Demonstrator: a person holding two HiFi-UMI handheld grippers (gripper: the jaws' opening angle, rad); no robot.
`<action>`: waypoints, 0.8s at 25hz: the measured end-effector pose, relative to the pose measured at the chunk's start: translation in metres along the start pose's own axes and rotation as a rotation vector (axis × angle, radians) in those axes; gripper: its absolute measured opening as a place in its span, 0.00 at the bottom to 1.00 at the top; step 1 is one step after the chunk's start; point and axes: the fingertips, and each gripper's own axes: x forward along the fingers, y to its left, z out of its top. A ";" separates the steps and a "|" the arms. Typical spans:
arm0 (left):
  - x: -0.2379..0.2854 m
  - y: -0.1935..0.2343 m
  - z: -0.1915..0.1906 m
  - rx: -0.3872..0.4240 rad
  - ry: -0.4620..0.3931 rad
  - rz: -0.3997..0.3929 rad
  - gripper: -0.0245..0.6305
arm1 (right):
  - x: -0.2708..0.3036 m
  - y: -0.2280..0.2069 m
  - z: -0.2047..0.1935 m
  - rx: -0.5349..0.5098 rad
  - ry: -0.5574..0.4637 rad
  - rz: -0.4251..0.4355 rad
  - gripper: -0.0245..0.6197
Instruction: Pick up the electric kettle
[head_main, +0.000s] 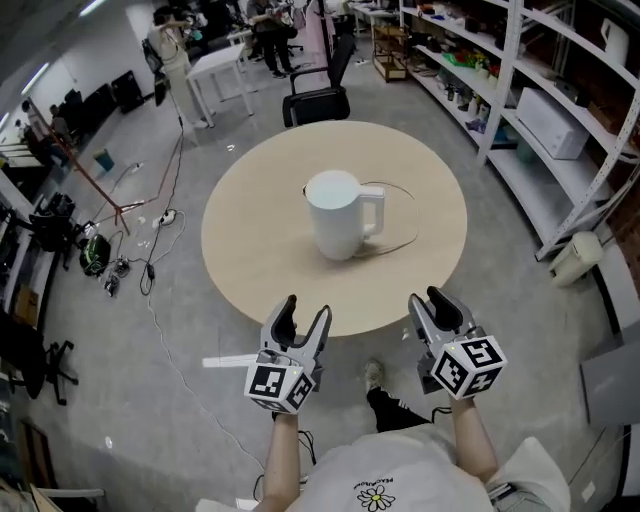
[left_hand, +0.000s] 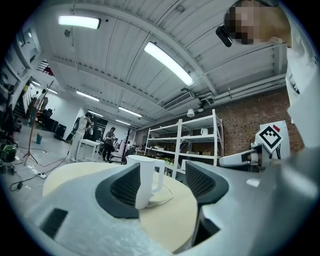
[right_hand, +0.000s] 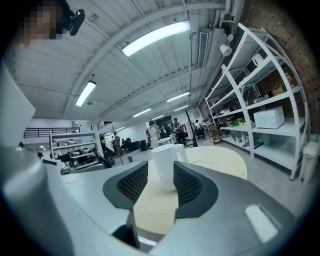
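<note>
A white electric kettle (head_main: 340, 215) stands upright near the middle of a round beige table (head_main: 250, 250), its handle turned to the right and a thin cord (head_main: 402, 243) looping beside it. My left gripper (head_main: 303, 318) hovers at the table's near edge, left of centre, open and empty. At the same edge, further right, my right gripper (head_main: 430, 300) is open and empty too. In the left gripper view the kettle (left_hand: 146, 180) shows far off between the open jaws of the left gripper (left_hand: 162, 182). In the right gripper view the kettle (right_hand: 165, 167) stands beyond the right gripper (right_hand: 161, 182).
Metal shelving (head_main: 560, 110) with boxes runs along the right side, with a white bin (head_main: 575, 258) at its foot. A black office chair (head_main: 318, 95) stands behind the table. Cables and gear (head_main: 140, 260) lie on the floor at left. People stand by a white table (head_main: 222, 70) far back.
</note>
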 end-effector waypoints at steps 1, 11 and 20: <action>0.024 0.016 -0.004 0.010 0.002 0.002 0.46 | 0.027 -0.013 0.004 -0.016 -0.002 -0.013 0.27; 0.191 0.115 -0.055 0.015 0.164 -0.082 0.64 | 0.239 -0.090 -0.005 -0.157 0.164 -0.097 0.35; 0.248 0.134 -0.072 0.056 0.252 -0.216 0.76 | 0.301 -0.116 -0.016 -0.151 0.230 -0.199 0.37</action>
